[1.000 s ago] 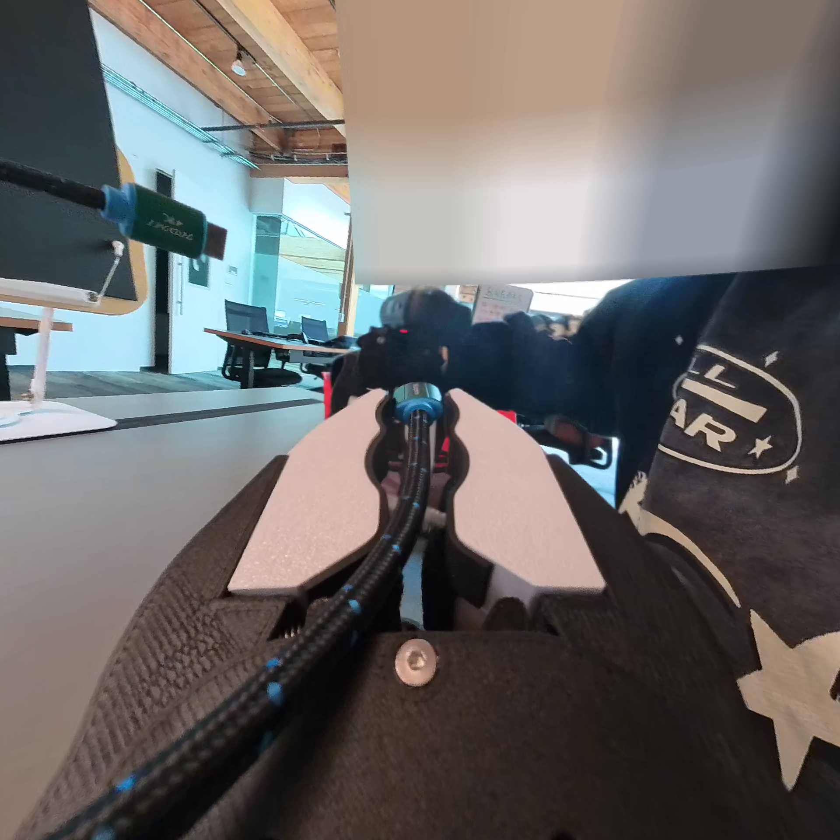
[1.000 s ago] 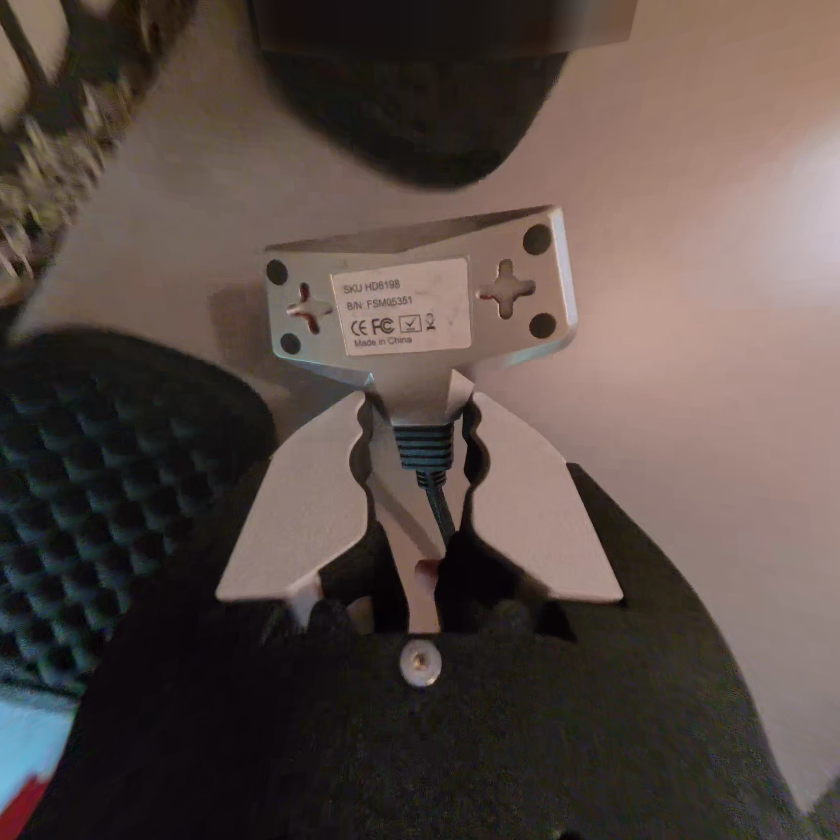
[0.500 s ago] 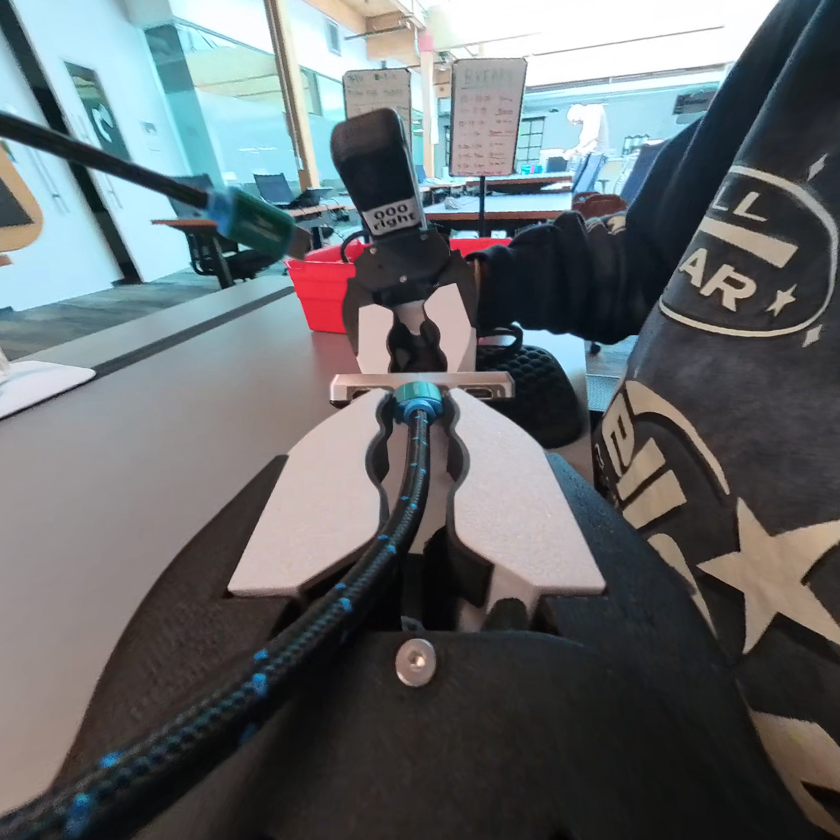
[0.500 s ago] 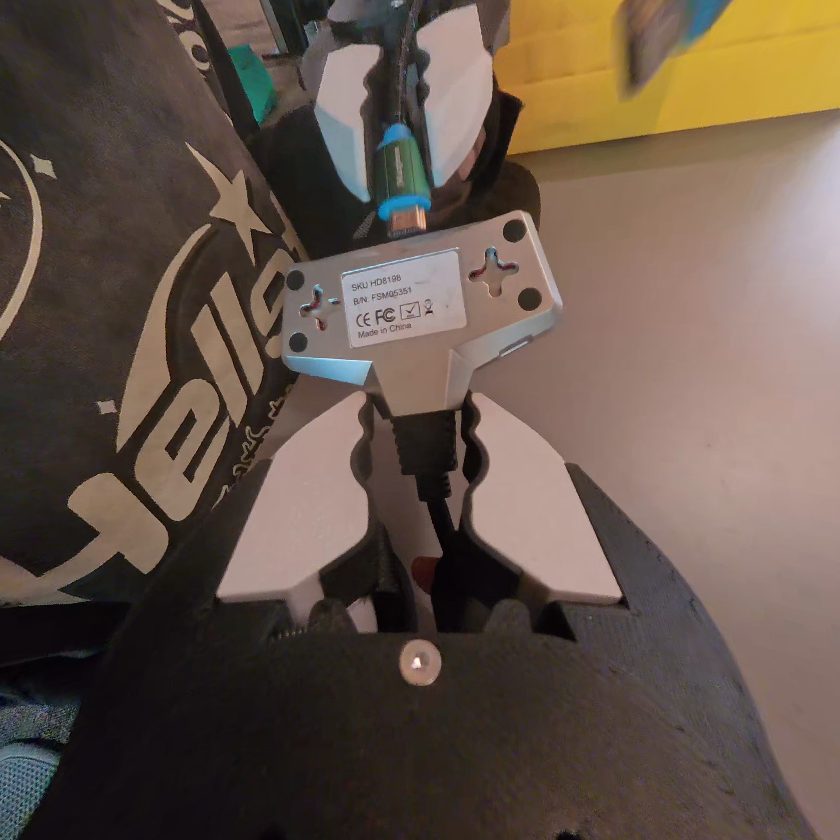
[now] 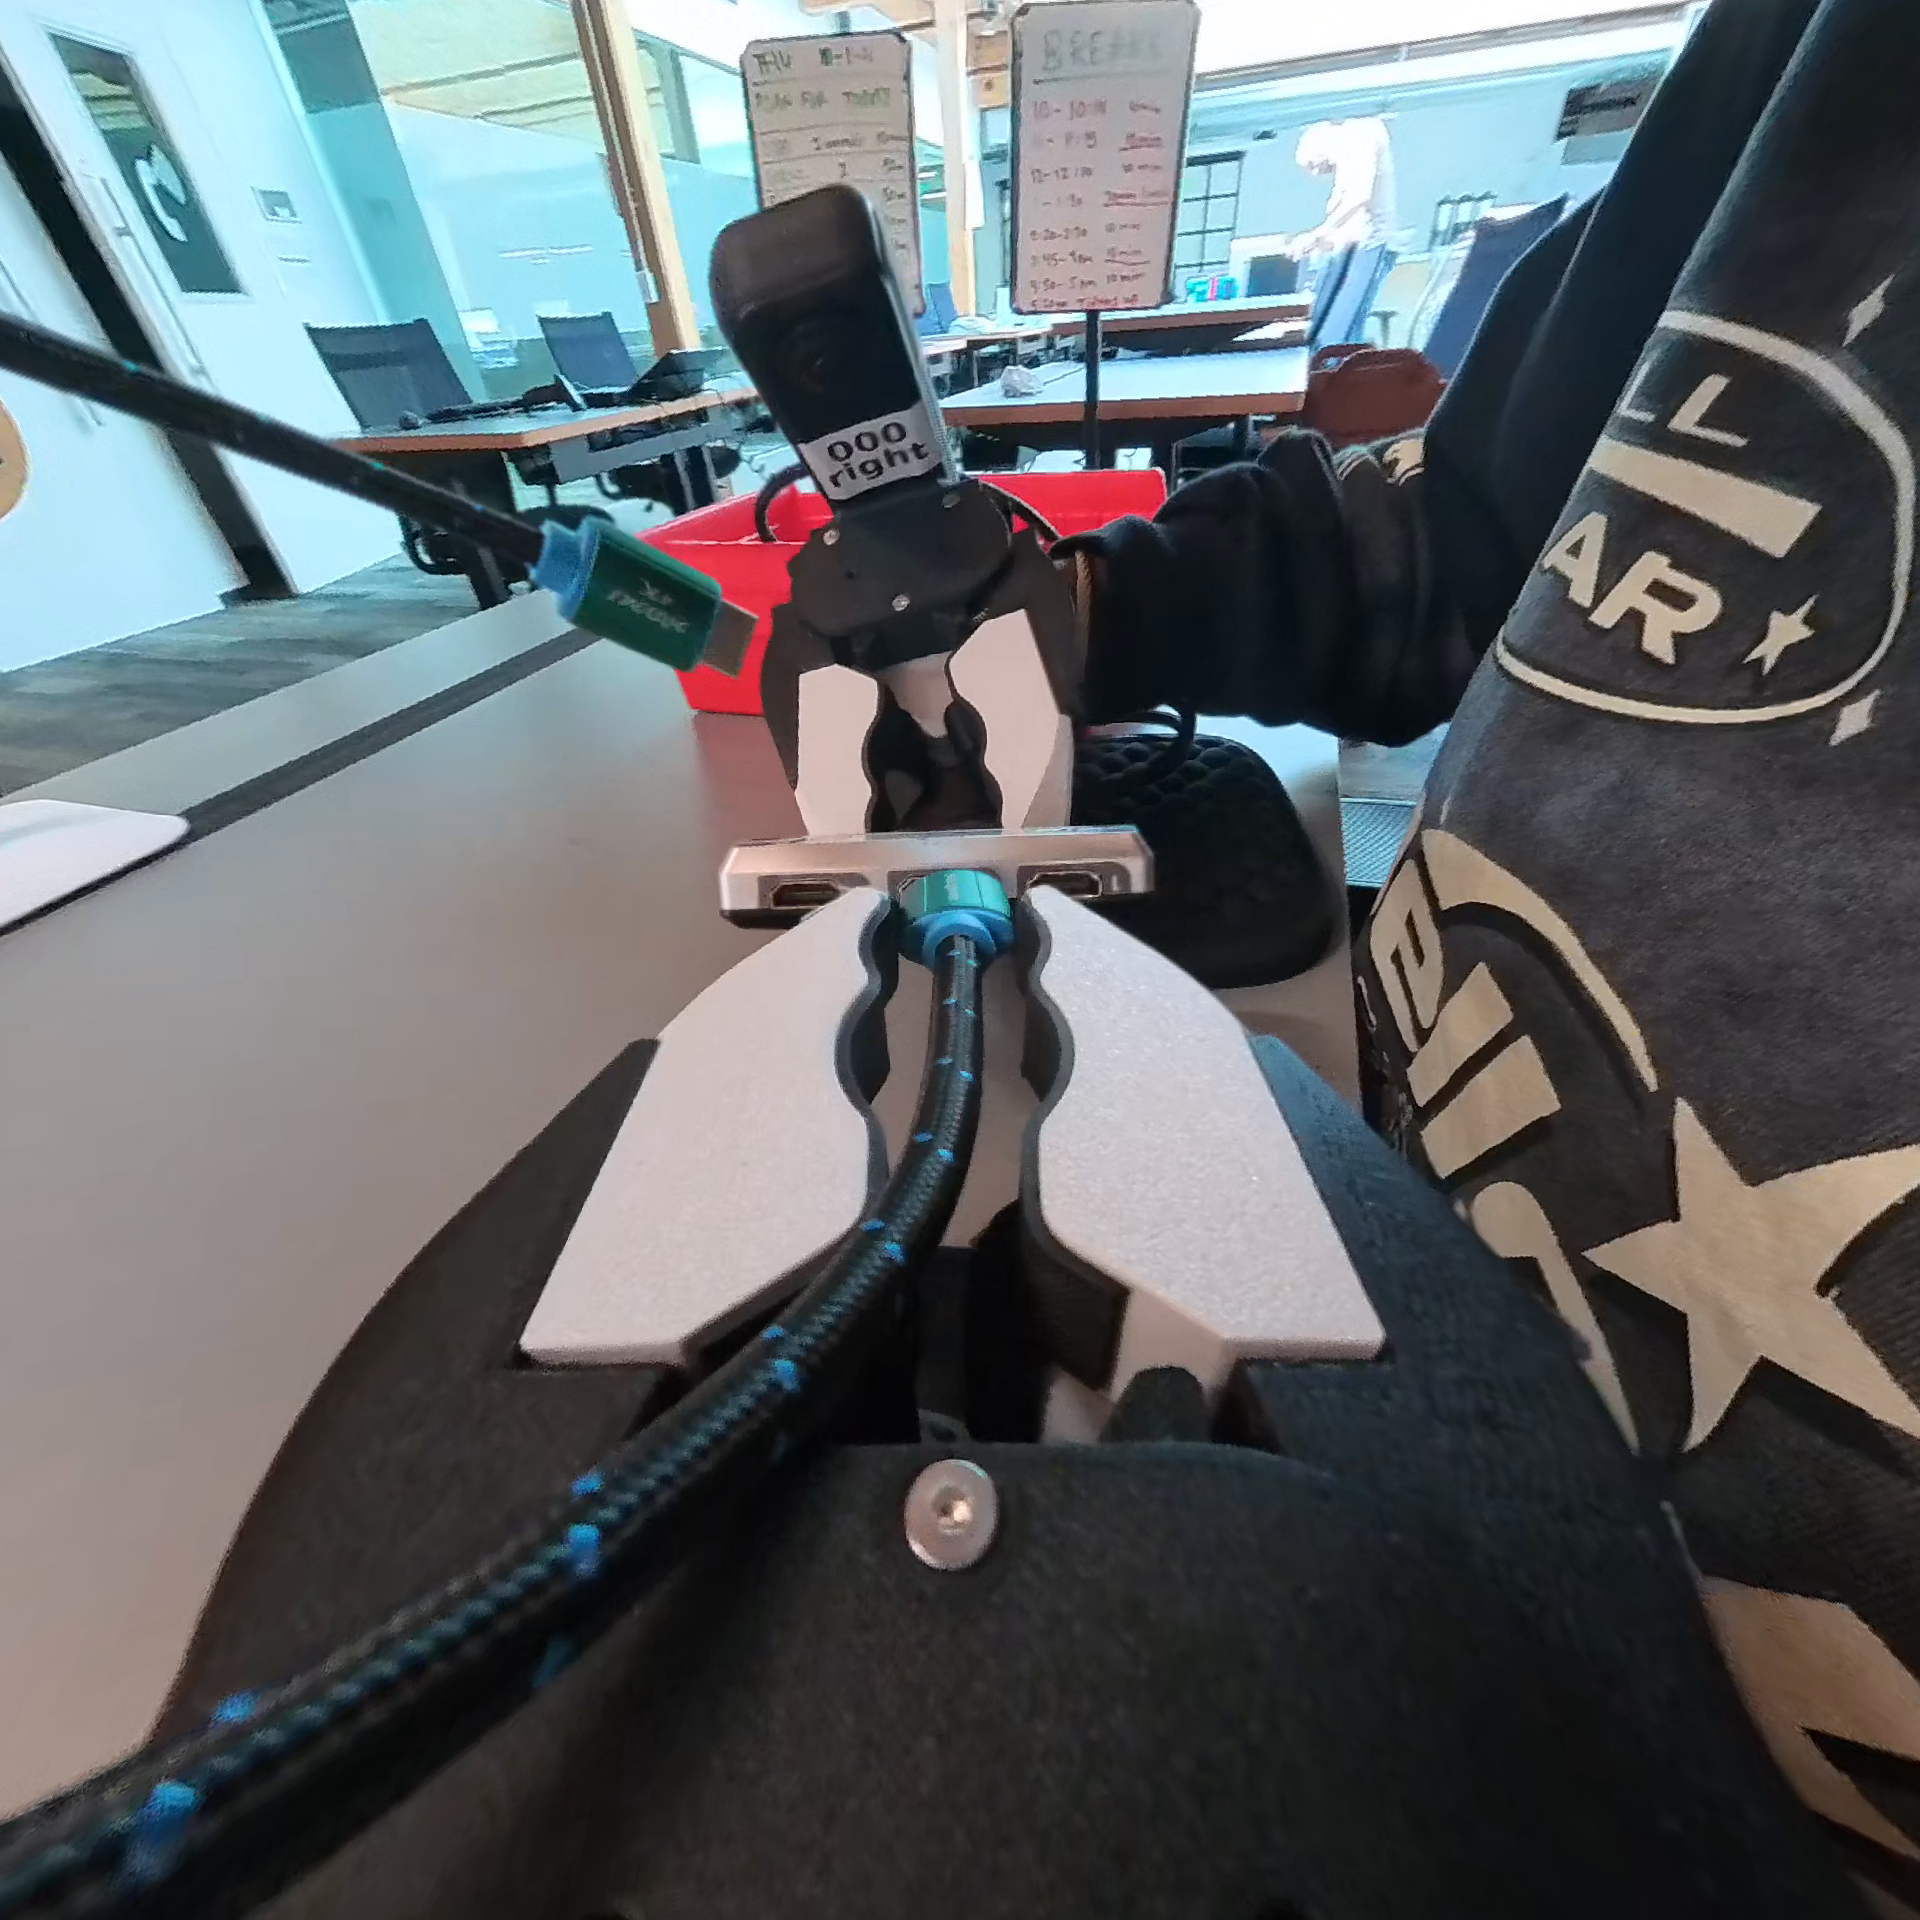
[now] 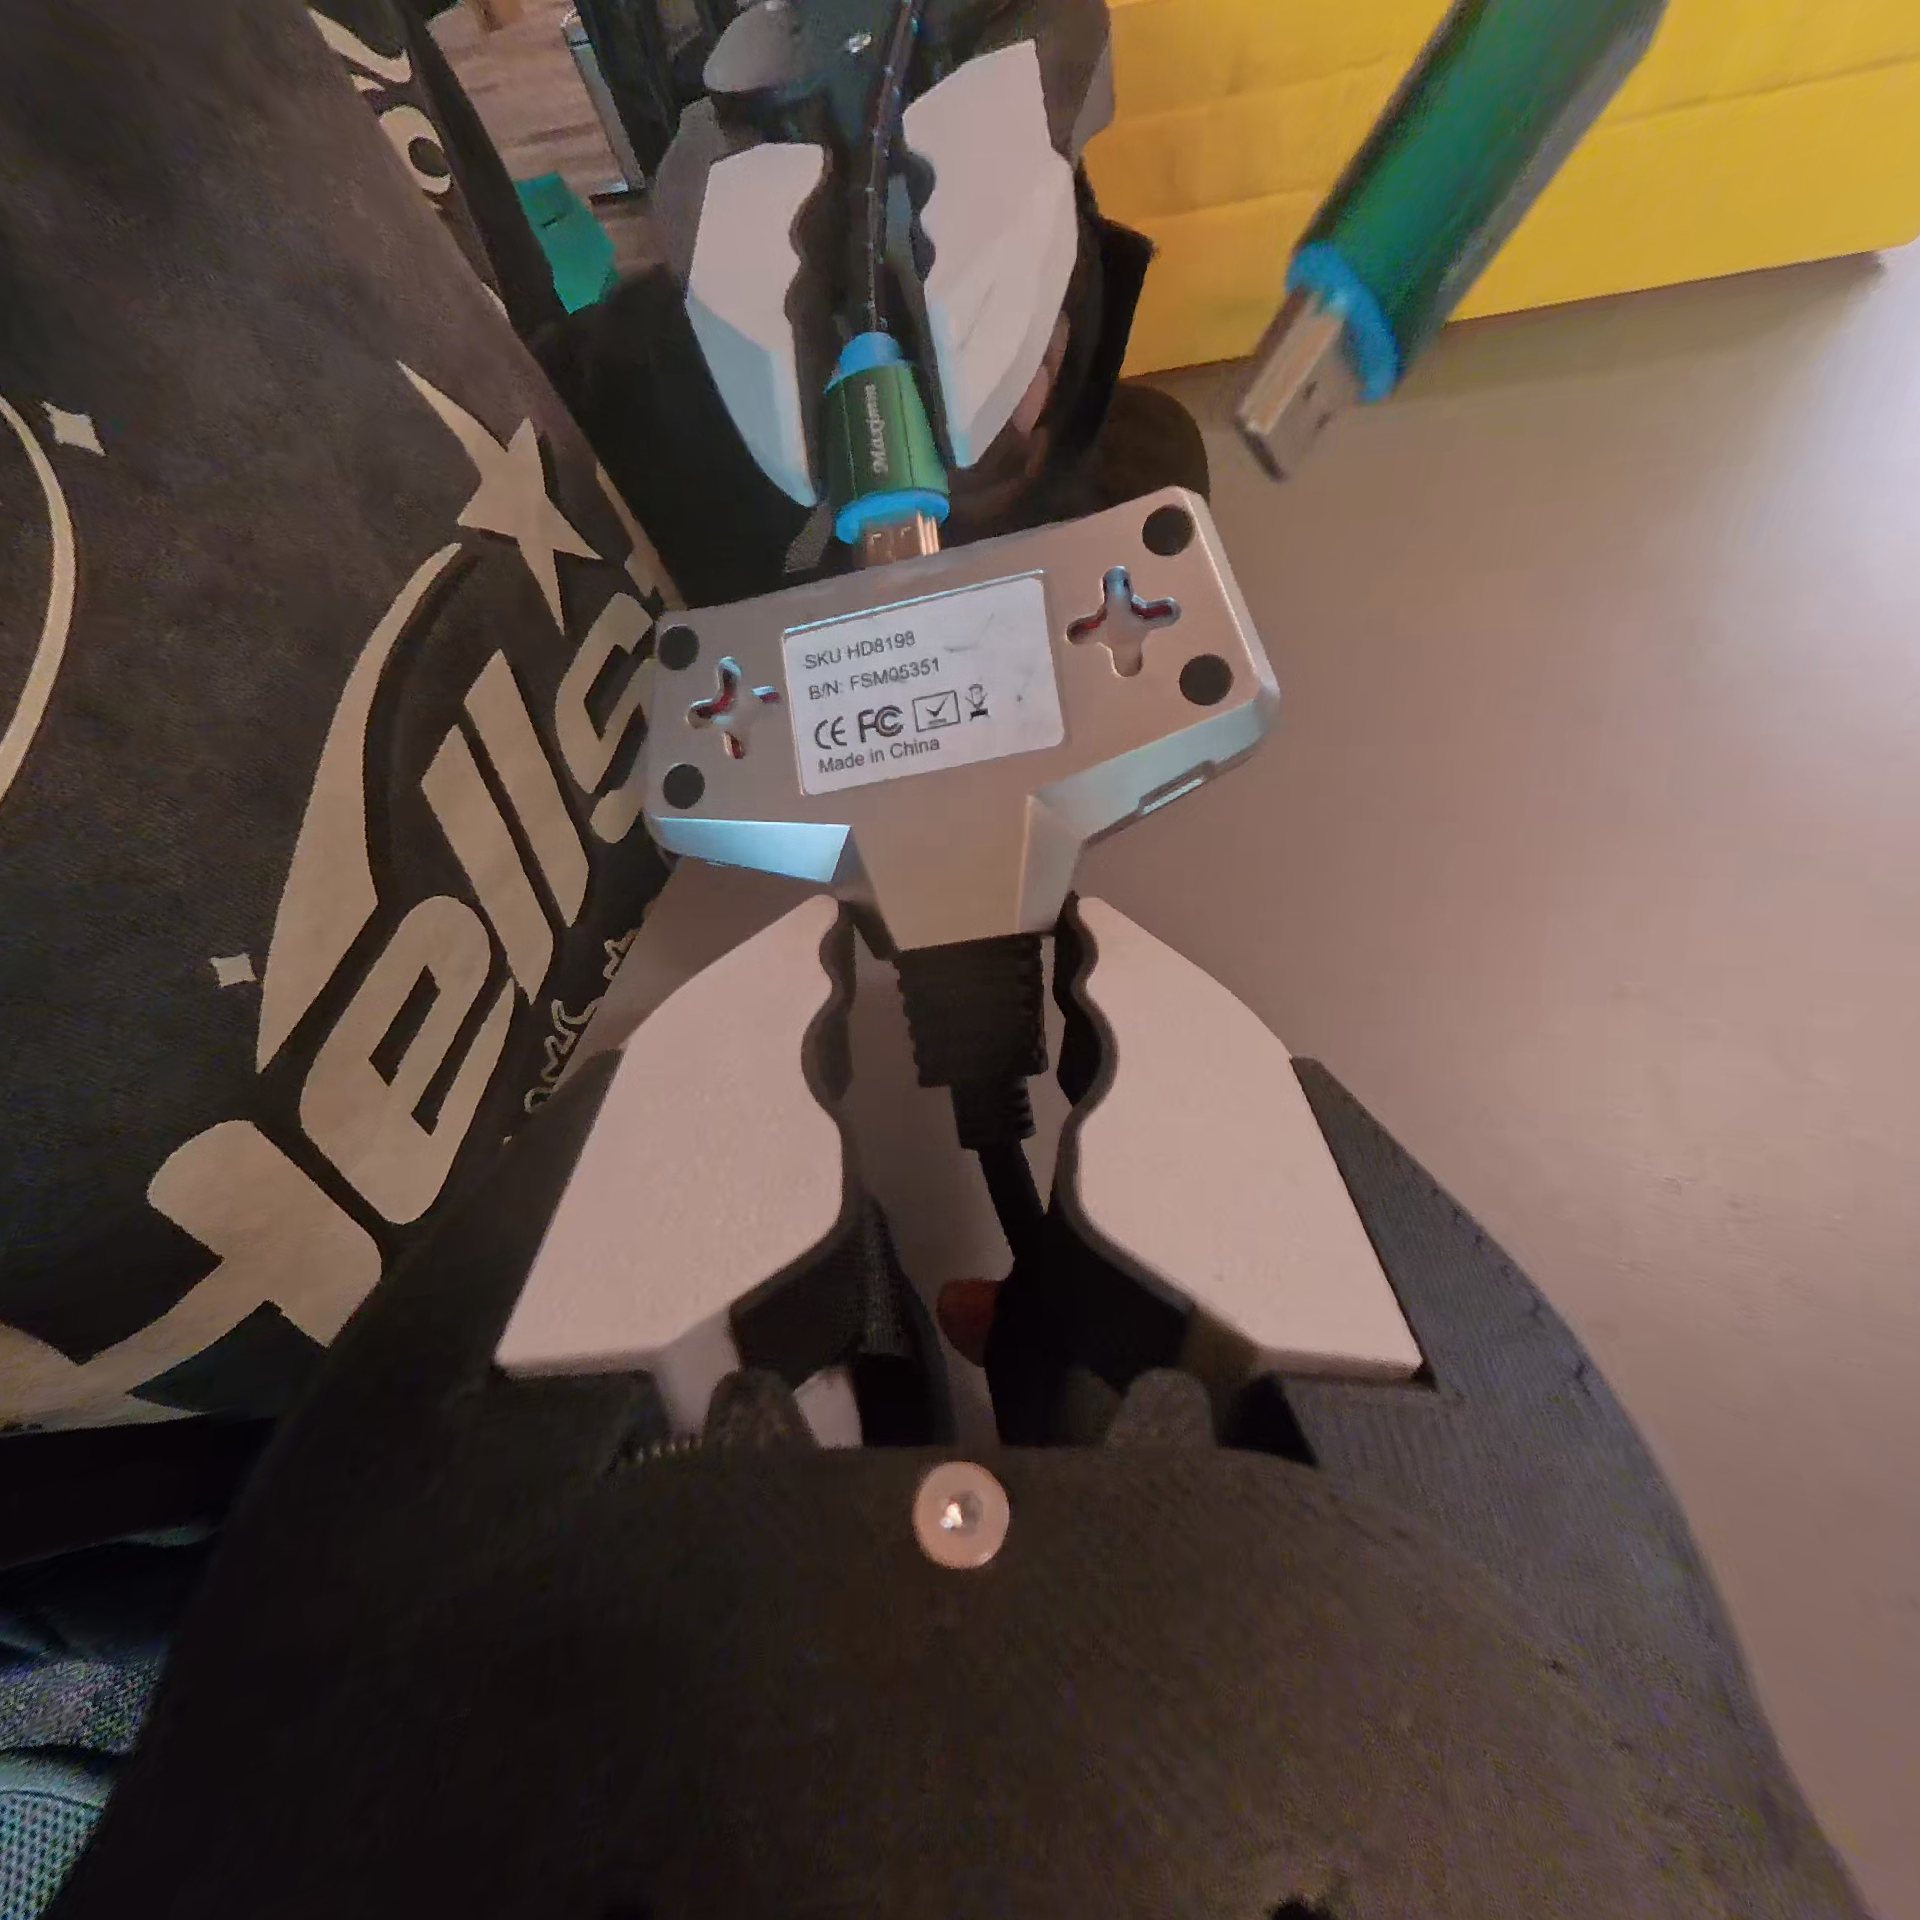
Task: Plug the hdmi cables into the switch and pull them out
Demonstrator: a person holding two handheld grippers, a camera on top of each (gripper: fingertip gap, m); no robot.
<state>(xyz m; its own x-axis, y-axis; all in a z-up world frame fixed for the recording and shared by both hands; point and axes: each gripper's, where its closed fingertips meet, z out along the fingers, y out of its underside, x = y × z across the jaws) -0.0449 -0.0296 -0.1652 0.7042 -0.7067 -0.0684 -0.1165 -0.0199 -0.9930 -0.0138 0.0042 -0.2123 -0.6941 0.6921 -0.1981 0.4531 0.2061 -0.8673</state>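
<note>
Jaws clamp both parts: left gripper (image 5: pixel 951 914) pinches the rigid plug (image 5: pixel 953 902), right gripper (image 6: pixel 951 940) the light switch (image 6: pixel 956 686) by its stiff neck.

The HDMI switch (image 6: pixel 956 727) ahead of the right tool (image 6: pixel 956 925) is brushed silver metal with a glossy paper sticker (image 6: pixel 923 686). The left tool (image 5: pixel 954 914) has matt, grainy white plastic fingers (image 5: pixel 748 1143) around a braided fabric cable (image 5: pixel 914 1174) and its satin-green metallic plug (image 6: pixel 883 447). The bench (image 5: pixel 364 987) looks smooth and matt.
</note>
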